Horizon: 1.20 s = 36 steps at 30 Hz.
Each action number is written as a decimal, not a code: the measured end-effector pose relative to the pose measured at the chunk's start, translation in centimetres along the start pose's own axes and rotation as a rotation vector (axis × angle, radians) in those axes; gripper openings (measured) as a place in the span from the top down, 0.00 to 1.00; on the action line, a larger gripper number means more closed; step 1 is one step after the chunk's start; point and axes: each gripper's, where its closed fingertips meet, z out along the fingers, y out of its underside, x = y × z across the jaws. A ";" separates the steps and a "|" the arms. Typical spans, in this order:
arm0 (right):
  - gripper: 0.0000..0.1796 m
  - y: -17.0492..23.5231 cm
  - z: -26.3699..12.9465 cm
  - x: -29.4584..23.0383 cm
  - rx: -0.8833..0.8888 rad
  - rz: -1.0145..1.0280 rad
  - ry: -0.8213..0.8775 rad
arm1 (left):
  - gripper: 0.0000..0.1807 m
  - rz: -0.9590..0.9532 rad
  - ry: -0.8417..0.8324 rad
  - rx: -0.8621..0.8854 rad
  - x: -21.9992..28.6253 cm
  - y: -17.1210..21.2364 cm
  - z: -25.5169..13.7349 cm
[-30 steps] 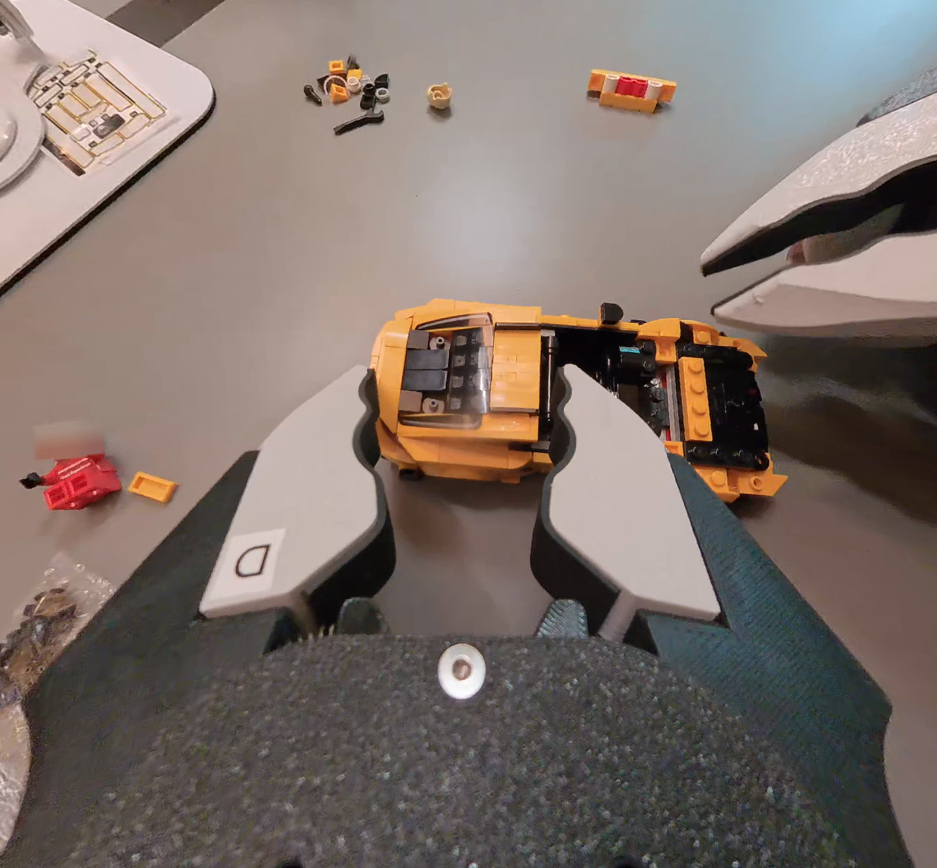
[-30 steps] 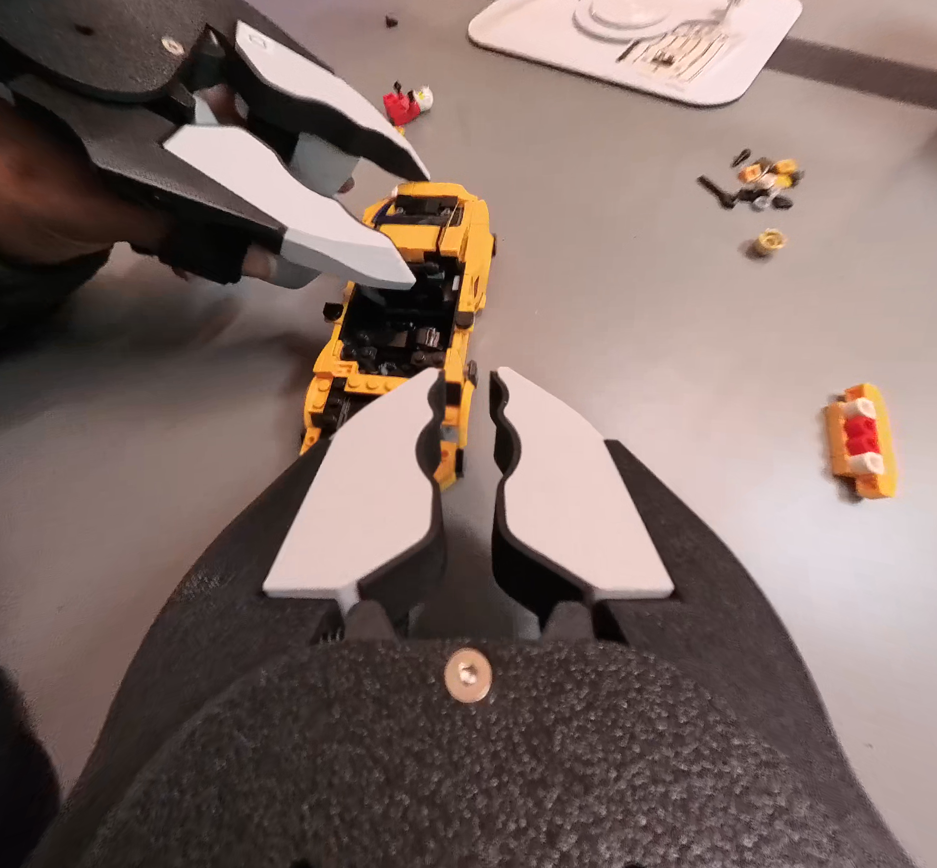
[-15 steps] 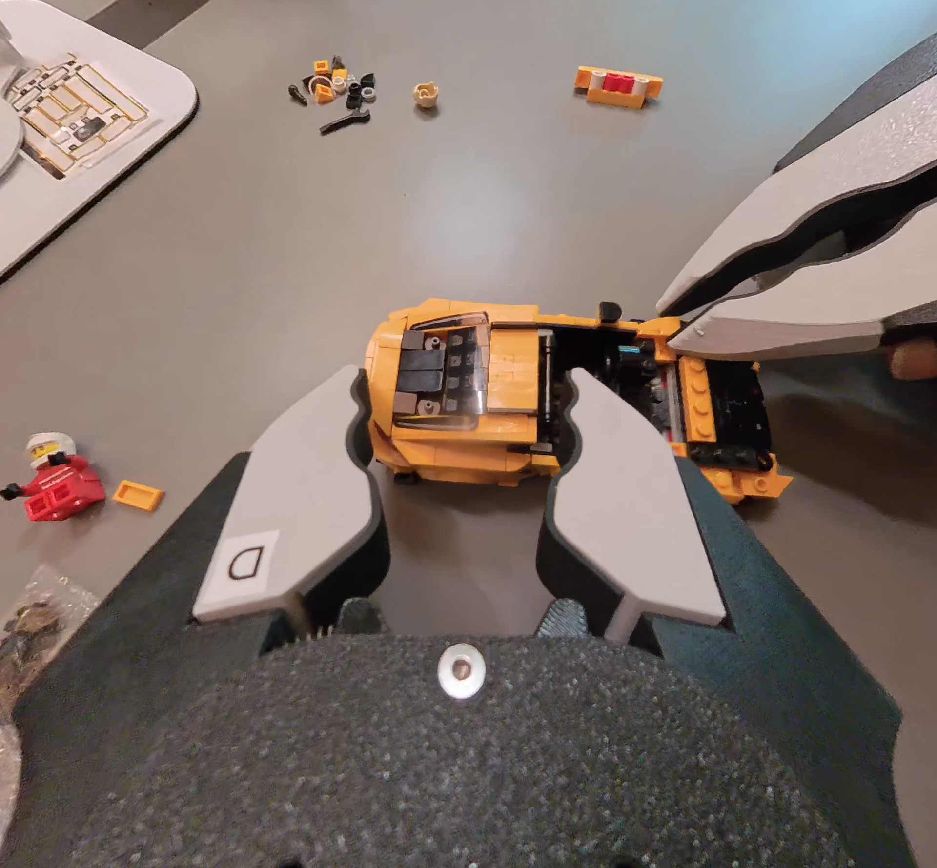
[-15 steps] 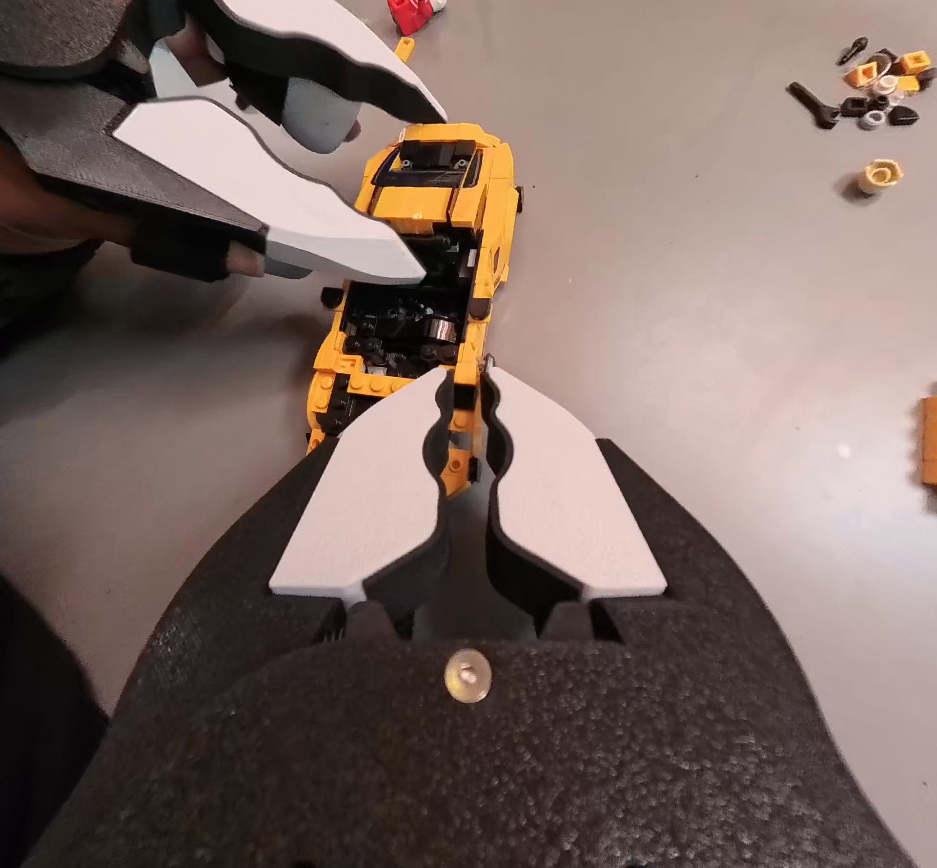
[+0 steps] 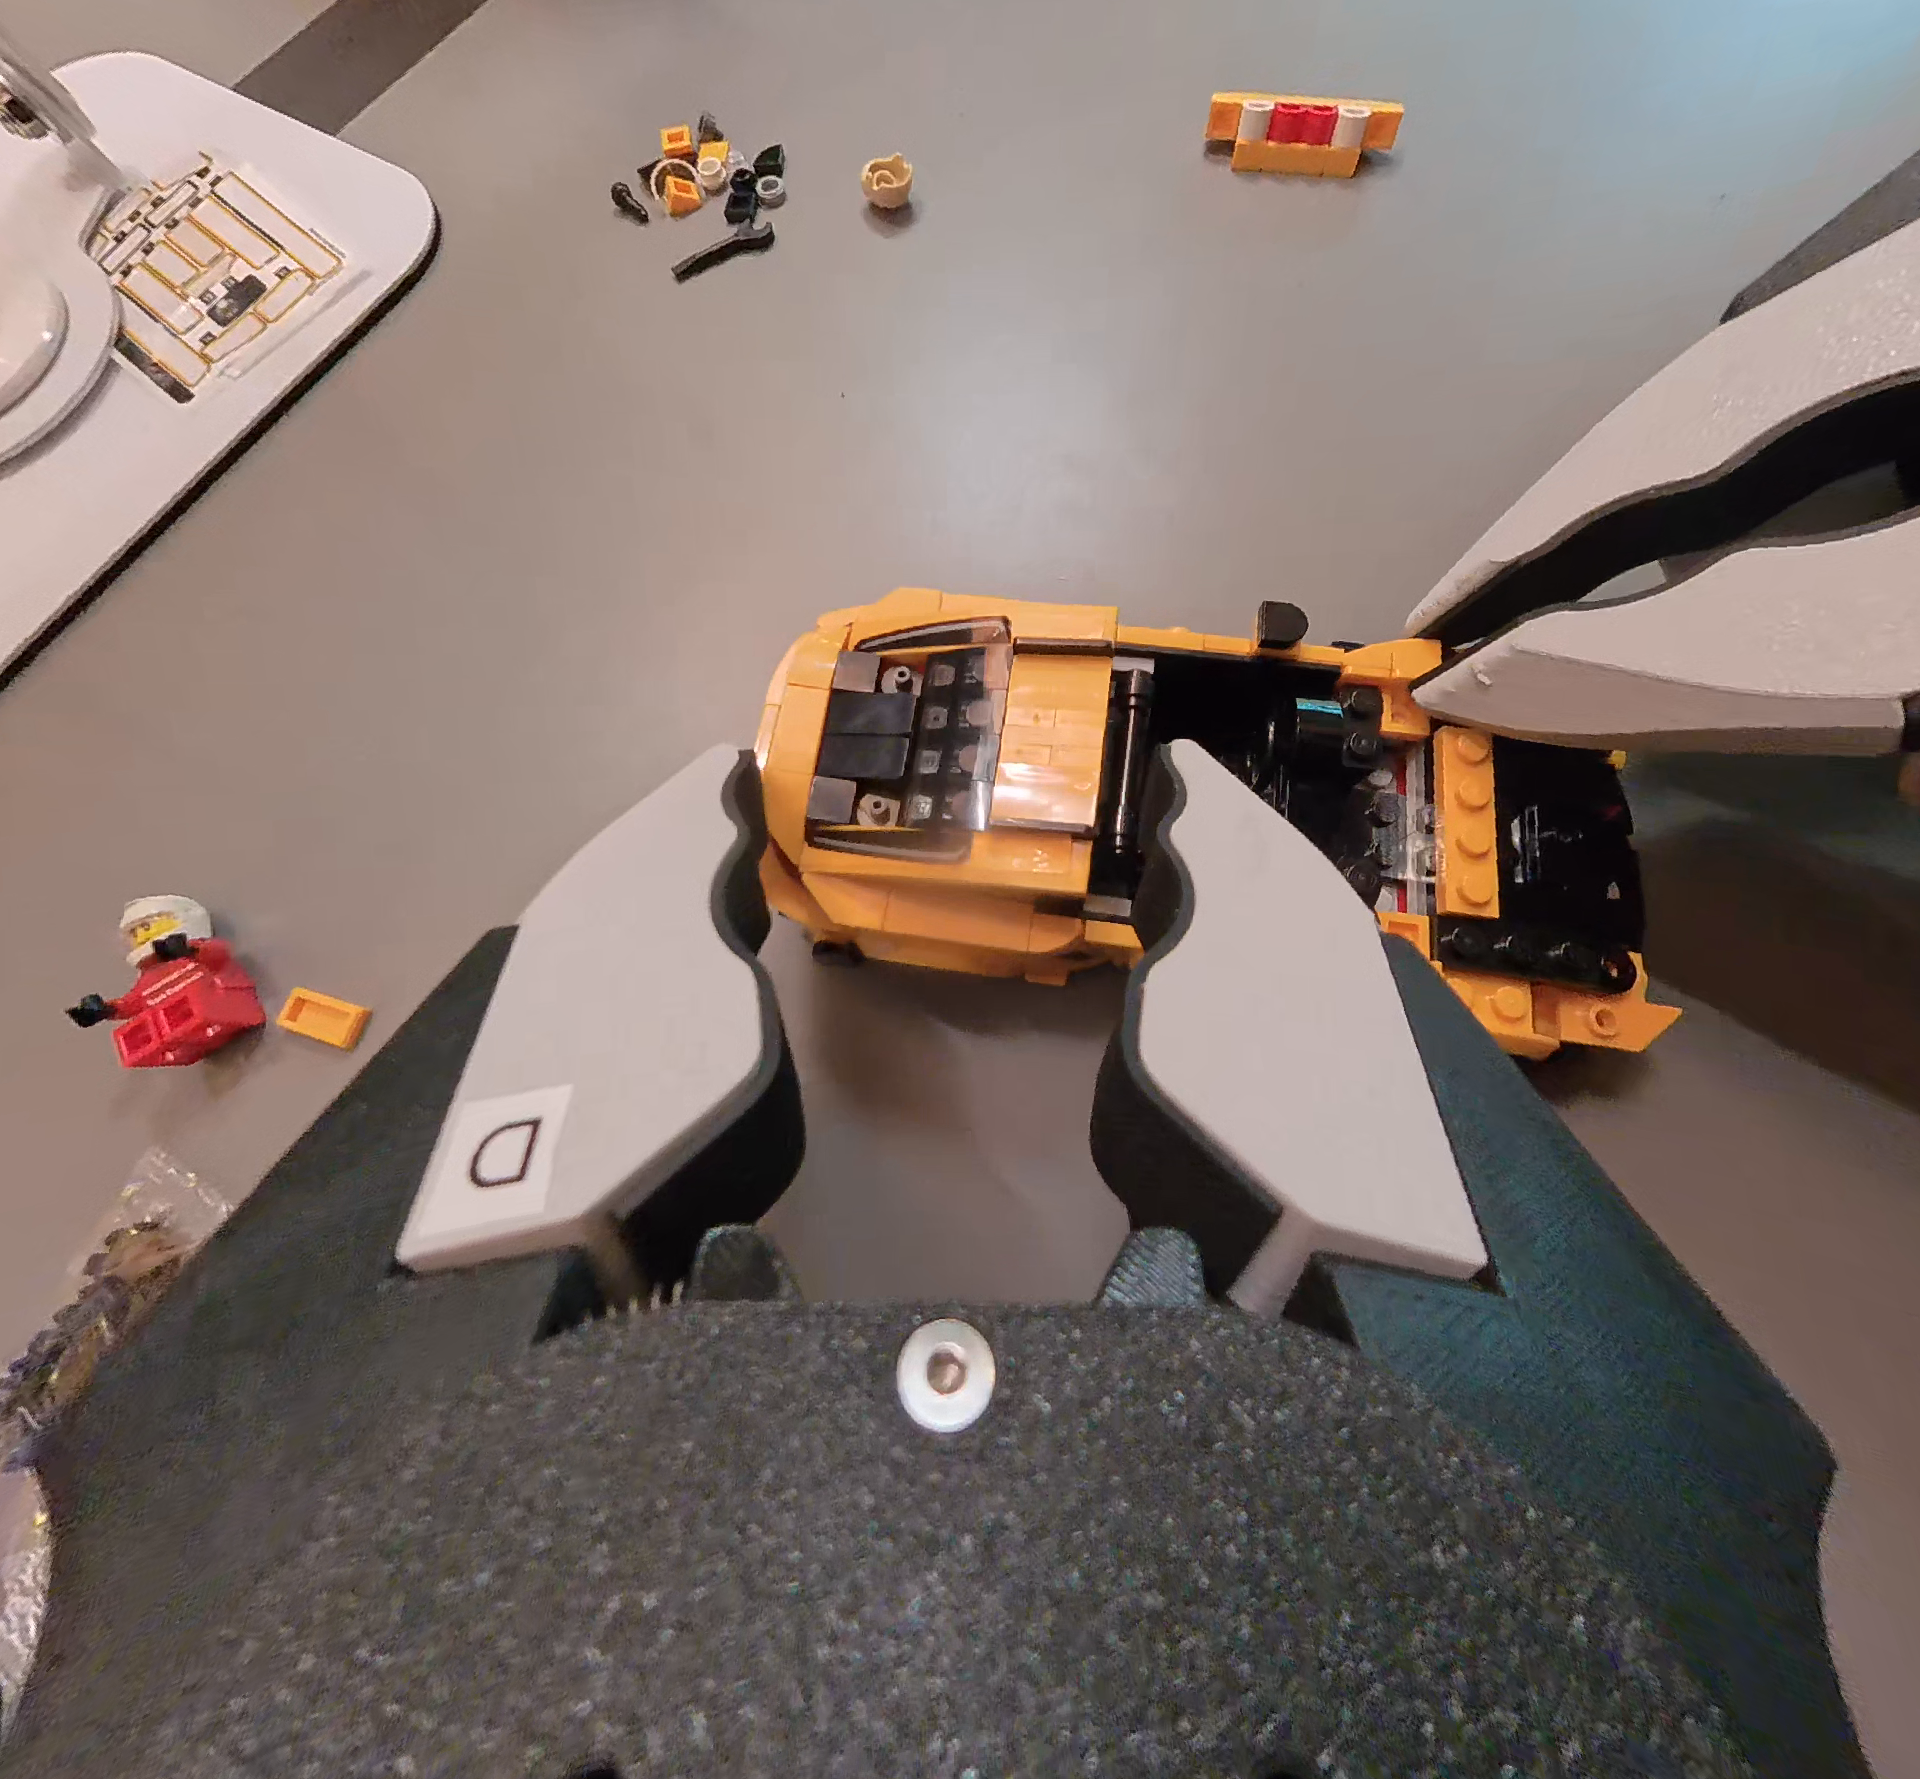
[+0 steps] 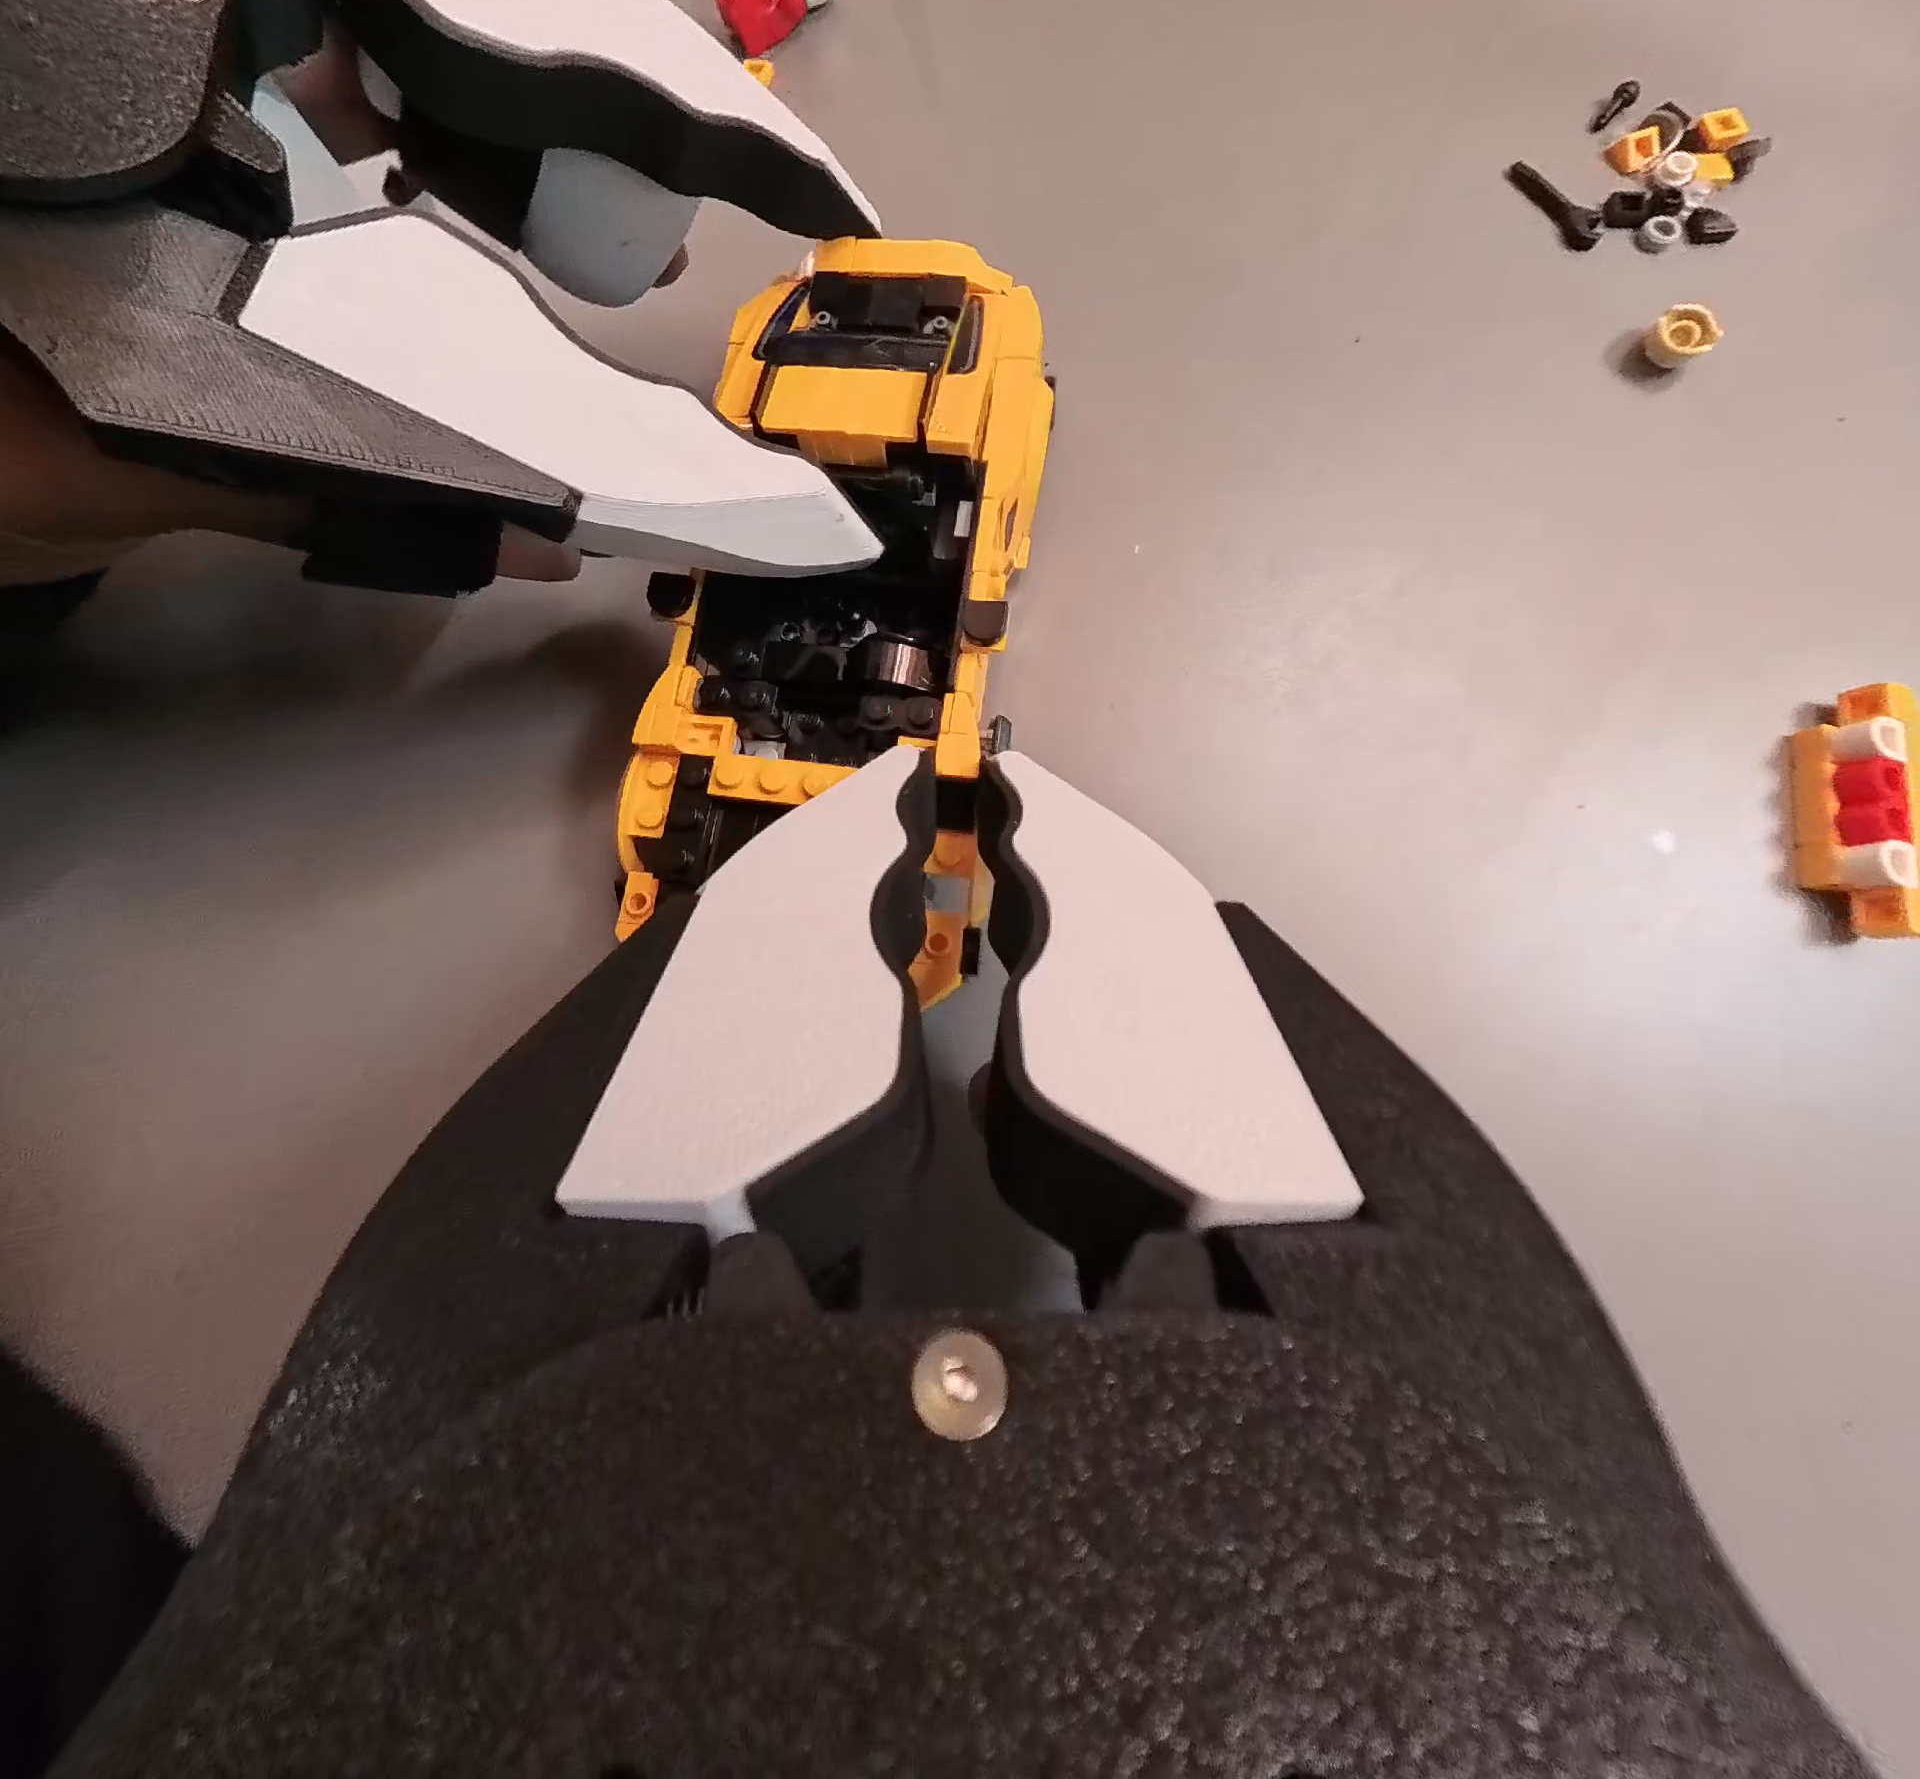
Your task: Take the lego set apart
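Item: yellow car (image 5: 935,784), part-stripped. Left gripper (image 5: 951,773) spread around its roofed end; right gripper (image 6: 951,784) pinching the far side wall. Risk: wall bricks snapping off, scattering.

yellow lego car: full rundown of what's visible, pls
The yellow lego car is a plastic brick build, partly stripped, standing upright on the grey table. One end keeps its yellow roof and dark glazed panel; the rest lies open, showing black inner parts and studded yellow plates. The left gripper straddles the roofed end, fingers wide on either side. The right gripper has its fingers nearly closed around the yellow side wall at the open end; actual contact is unclear.
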 end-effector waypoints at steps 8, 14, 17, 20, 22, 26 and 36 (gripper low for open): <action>0.96 0.0 -0.2 0.0 0.073 0.032 0.037 | 0.62 -0.011 0.003 0.001 0.1 -0.1 0.1; 0.96 0.2 -0.5 0.2 0.114 0.035 0.058 | 0.62 -0.007 0.015 0.006 0.4 -0.4 0.4; 0.96 0.1 -0.7 0.4 0.134 0.036 0.073 | 0.62 -0.007 0.017 0.008 0.5 -0.5 0.6; 0.96 0.0 -1.0 0.5 0.155 0.032 0.094 | 0.62 -0.012 0.023 0.013 0.6 -0.7 0.7; 0.96 -0.1 -1.1 0.6 0.172 0.022 0.112 | 0.62 -0.015 0.028 0.015 0.7 -0.8 0.8; 0.97 -0.3 -1.6 0.6 0.202 0.025 0.124 | 0.62 -0.023 0.039 0.023 0.8 -1.0 1.0; 1.00 -1.6 -2.8 0.3 0.323 0.020 0.095 | 0.62 0.001 0.010 0.015 0.3 -1.1 1.2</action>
